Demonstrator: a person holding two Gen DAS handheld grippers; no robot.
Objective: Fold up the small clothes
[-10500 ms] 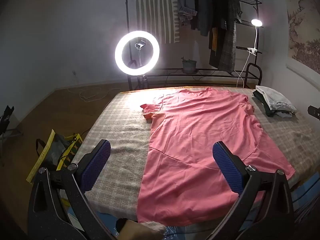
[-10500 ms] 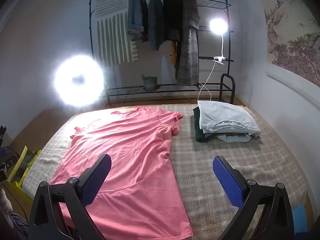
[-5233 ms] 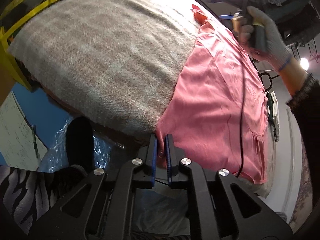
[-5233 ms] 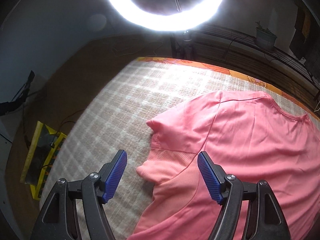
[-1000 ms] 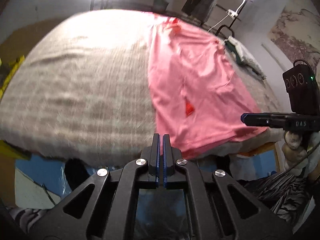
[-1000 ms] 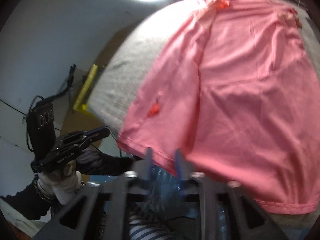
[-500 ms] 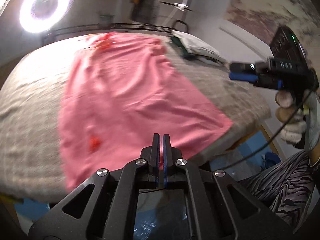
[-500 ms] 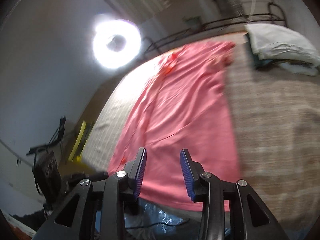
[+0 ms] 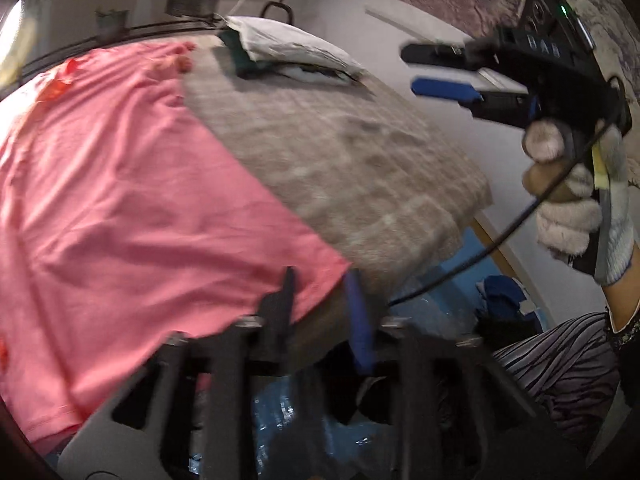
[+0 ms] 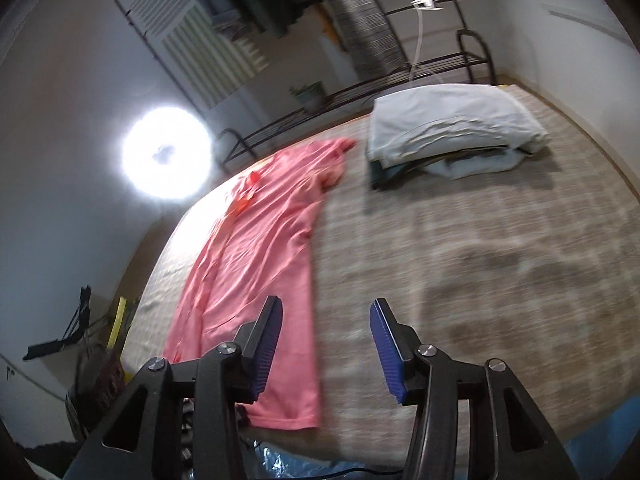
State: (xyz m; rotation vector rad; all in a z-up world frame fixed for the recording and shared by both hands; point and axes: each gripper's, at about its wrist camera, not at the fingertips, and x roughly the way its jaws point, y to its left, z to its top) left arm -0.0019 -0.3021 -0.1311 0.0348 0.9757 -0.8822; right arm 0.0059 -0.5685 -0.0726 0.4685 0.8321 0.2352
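A pink shirt (image 9: 132,200), folded lengthwise into a long strip, lies on the grey plaid blanket (image 9: 352,160). My left gripper (image 9: 322,300) hovers at the shirt's near right hem corner. Its jaws are opening, and the corner shows between the fingers without being pinched. In the right wrist view the shirt (image 10: 264,248) runs away to the left. My right gripper (image 10: 326,336) hangs over the blanket (image 10: 500,264) at the shirt's right edge, jaws opening, nothing gripped. The left wrist view also shows that right gripper (image 9: 424,70) held high at the right by a gloved hand (image 9: 572,208).
A pile of folded clothes (image 10: 448,132) sits at the far right of the blanket, also seen as the pile (image 9: 288,52). A ring light (image 10: 166,154) and a clothes rack (image 10: 360,12) stand behind. The blanket's front edge drops to blue plastic sheeting (image 9: 288,420).
The left gripper, shut a moment ago, has opened and swung right to the shirt's near right corner. The right gripper has widened and moved right and up. The shirt is narrower than at first.
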